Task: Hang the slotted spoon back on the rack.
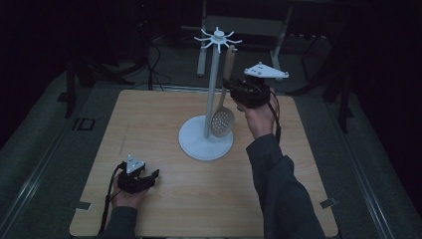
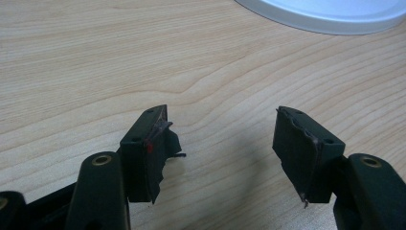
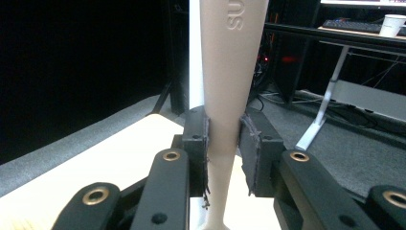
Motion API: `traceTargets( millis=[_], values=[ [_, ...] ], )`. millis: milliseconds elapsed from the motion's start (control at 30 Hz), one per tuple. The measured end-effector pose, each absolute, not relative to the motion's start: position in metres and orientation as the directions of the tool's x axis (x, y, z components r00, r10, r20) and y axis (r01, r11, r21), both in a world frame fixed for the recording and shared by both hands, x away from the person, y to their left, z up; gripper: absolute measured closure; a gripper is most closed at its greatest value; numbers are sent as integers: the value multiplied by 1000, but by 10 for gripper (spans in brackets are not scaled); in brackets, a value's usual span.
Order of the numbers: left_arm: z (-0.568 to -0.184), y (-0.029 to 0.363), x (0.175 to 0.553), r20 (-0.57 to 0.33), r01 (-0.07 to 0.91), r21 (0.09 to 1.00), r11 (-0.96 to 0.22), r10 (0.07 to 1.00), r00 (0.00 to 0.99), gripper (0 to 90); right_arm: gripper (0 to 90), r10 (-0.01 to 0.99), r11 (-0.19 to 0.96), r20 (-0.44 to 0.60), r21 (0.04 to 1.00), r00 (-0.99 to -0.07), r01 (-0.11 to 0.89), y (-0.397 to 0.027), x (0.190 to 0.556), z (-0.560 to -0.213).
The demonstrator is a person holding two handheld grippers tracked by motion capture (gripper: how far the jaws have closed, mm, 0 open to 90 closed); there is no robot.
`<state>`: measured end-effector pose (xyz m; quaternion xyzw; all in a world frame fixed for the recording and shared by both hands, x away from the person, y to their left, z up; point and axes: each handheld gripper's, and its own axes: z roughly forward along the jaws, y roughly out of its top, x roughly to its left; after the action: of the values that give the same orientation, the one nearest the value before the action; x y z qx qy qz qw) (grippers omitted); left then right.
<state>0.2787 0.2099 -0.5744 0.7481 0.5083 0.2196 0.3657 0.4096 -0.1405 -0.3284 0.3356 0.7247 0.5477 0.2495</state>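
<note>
Right gripper (image 3: 224, 143) is closed on the handle of the slotted spoon (image 1: 223, 117); in the right gripper view my two pads sit flat against either side of the pale handle, pressing it between them. The spoon stands nearly upright beside the pole of the white rack (image 1: 213, 79), bowl down, perforated bowl hanging just above the rack's round base (image 1: 199, 147), handle top up near the ring of hooks (image 1: 218, 37). I cannot tell from the high view whether the handle's end is already over a hook or just beside one. My judgement: the lift and carry to the rack is done, and what is left is either seating the handle on a hook and letting go, or, if it is being taken off, clearing it from the hook. Left gripper (image 2: 222, 143) rests on the wooden table (image 1: 164, 199) at about 7 o'clock from the rack base, well apart from it; its jaws stand wide apart with nothing between them, only bare wood grain, and a sliver of the base's rim shows at 1 o'clock in its view. Count: one spoon, one rack, two grippers, one table. Hooks on the crown are several; too small and dim to count exactly.
</note>
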Motion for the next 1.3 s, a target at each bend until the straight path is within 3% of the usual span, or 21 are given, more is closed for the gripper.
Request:
traceTargets(
  millis=[467,800,1300],
  values=[
    [-574,210,279,-43,600,770,-216,921,386,379,714,755,161,19,964,-655,214,-139,412,-330],
    [-575,210,279,-44,601,770,-215,922,386,379,503,757,177,-20,968,-653,176,-140,408,-330],
    [-574,210,279,-44,601,769,-217,920,388,378,292,787,196,-35,961,-615,196,-147,404,-338]
  ],
)
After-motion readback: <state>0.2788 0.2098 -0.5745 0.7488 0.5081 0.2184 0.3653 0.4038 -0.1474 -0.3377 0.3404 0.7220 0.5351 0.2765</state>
